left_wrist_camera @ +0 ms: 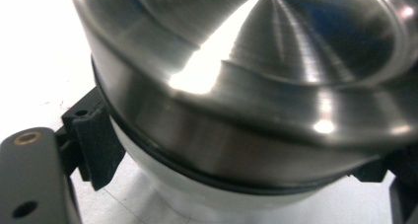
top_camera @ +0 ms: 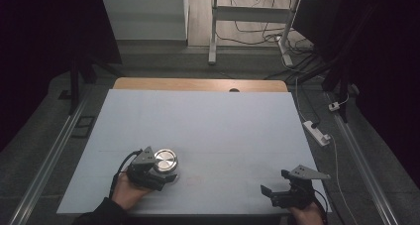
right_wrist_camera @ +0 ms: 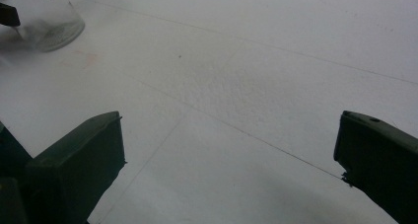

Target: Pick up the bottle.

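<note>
White table, jar base hidden.

Jar: glass body hidden under lid and left gripper in high view; base and top cut off in left gripper view.
Lid: cropped by top and right edges of left gripper view.
Jar contents: too blurred to tell in right gripper view.
Left hand: cut off at bottom edge.
Right hand: mostly below bottom edge.
Right gripper: jaw tips cropped in right gripper view.
</note>
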Demonstrator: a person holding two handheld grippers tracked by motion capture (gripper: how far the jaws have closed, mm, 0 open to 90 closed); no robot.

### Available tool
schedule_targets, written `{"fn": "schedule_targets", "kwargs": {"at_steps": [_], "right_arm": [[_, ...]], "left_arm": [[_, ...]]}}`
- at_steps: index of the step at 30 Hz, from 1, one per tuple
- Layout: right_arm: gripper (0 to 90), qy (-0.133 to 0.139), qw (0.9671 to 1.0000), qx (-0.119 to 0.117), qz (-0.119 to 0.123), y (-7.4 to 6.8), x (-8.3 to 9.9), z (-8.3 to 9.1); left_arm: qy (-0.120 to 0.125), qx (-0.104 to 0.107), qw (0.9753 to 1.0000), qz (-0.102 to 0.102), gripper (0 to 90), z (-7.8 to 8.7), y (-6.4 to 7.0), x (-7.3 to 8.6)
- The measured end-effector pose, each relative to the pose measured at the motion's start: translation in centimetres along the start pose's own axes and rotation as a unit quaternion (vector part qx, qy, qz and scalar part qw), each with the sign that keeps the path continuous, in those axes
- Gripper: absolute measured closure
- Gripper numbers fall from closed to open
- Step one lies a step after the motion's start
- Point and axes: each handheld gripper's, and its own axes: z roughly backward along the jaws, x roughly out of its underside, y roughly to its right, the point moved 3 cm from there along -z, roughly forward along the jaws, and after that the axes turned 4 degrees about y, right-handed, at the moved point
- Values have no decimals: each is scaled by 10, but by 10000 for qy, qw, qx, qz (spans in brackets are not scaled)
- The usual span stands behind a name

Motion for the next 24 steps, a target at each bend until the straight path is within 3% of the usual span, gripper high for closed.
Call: {"fn": "schedule_targets", "kwargs": {"at_steps": [13,20,24], "right_arm": [[0,-16,10000,-31,18,0,-1,-2],[0,-17,10000,-39,21,0,-1,-2],[0,-6,10000,-40,17,0,-1,-1]], "left_arm": [[-20,-70,9999,-130,151,0,1,-1],[-161,-123,9997,-109,154,1,2,-4],[-167,-97,9998,9,156,0,0,-6]]}}
